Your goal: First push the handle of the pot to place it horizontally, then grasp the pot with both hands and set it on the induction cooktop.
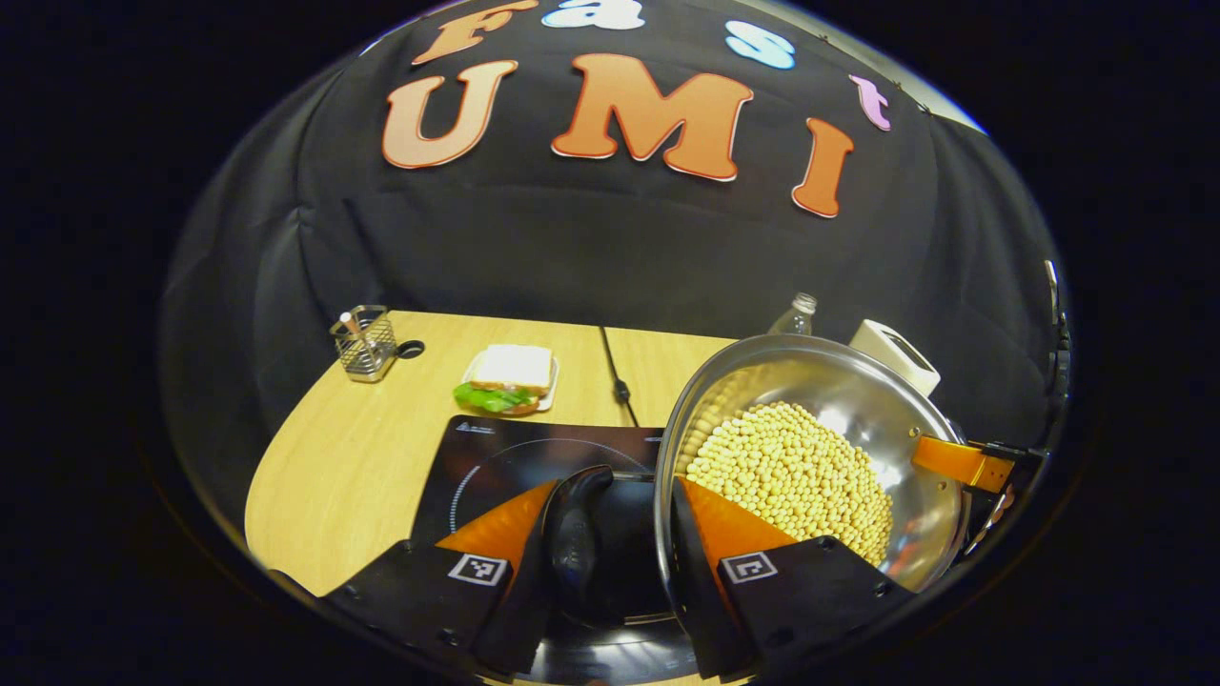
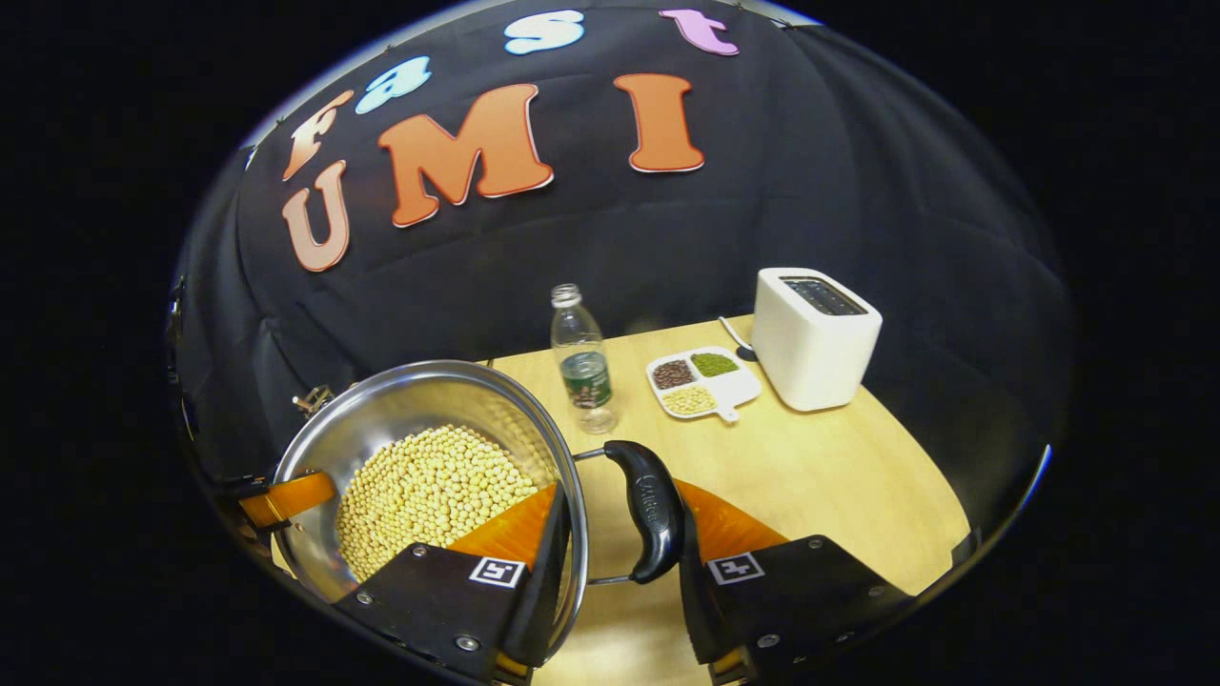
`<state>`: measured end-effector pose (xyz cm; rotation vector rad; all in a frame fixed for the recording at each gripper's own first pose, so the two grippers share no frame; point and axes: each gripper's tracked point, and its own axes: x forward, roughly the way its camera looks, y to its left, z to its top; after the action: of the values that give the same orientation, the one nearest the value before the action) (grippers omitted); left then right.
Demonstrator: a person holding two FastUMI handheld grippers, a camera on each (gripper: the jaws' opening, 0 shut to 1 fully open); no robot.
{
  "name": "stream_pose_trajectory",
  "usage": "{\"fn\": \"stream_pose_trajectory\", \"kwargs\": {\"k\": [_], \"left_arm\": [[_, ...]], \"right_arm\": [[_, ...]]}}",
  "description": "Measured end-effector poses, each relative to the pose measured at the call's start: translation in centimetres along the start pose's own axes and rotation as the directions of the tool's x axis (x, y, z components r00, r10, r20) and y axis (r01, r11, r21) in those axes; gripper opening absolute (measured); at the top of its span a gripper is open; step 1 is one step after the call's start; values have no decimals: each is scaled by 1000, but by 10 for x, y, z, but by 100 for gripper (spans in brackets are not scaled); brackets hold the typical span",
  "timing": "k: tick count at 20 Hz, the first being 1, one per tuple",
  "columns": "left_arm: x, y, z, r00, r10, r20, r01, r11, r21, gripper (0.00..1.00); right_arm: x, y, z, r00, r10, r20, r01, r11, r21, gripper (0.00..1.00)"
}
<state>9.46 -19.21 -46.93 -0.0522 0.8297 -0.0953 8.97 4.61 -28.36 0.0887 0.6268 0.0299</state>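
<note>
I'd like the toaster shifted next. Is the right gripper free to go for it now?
Probably not: the right gripper straddles the pot rim and side handle. The way to the toaster looks open.

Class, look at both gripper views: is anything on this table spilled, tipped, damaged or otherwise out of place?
Nothing stands out. The beans all lie inside the pot, none on the table. The bottle and toaster stand upright, and the sectioned dish keeps its three fillings apart. The sandwich sits on its plate.
</note>
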Motion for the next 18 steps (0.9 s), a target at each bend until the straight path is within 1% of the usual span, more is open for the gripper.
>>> {"fn": "stream_pose_trajectory", "kwargs": {"k": [1,2,5,6,7,8,10,11,12,13,14,15,16,18], "left_arm": [[-4,4,1,1000,10,0,-10,1000,-5,67],[-7,8,2,1000,21,1,-21,1000,-9,65],[-20,13,1,999,46,-9,-47,999,-21,70],[-23,13,1,998,53,-15,-54,998,-28,67],[-24,14,0,998,60,-20,-60,998,-34,70],[-25,14,3,998,64,-23,-65,997,-38,70],[-26,14,4,997,69,-35,-70,996,-47,70],[-28,14,6,997,71,-42,-73,996,-47,67],[-28,14,7,996,72,-46,-74,996,-47,70],[-29,15,8,996,74,-50,-77,996,-47,70],[-28,15,8,996,75,-55,-77,996,-46,67],[-26,16,7,995,77,-61,-80,996,-46,70],[-25,15,7,994,79,-69,-83,996,-45,67],[-24,14,5,993,81,-81,-85,995,-45,67]], "right_arm": [[0,12,-3,1000,10,-2,-10,1000,-4,55],[2,25,-6,1000,19,-6,-19,1000,-9,55],[8,52,-16,999,42,-25,-42,999,-21,55],[8,60,-21,998,50,-34,-50,998,-27,56],[12,69,-26,998,55,-42,-56,998,-32,56],[14,75,-29,997,59,-48,-61,998,-36,55],[23,84,-35,996,63,-65,-66,997,-41,55],[26,88,-38,996,62,-72,-65,997,-43,56],[29,91,-42,995,60,-79,-64,997,-49,55],[32,94,-46,995,59,-85,-63,997,-51,55],[34,96,-50,994,58,-96,-63,997,-48,56],[38,98,-54,992,59,-108,-64,997,-45,55],[40,101,-56,991,59,-117,-64,997,-45,56],[46,105,-60,990,56,-132,-63,997,-48,56]]}}
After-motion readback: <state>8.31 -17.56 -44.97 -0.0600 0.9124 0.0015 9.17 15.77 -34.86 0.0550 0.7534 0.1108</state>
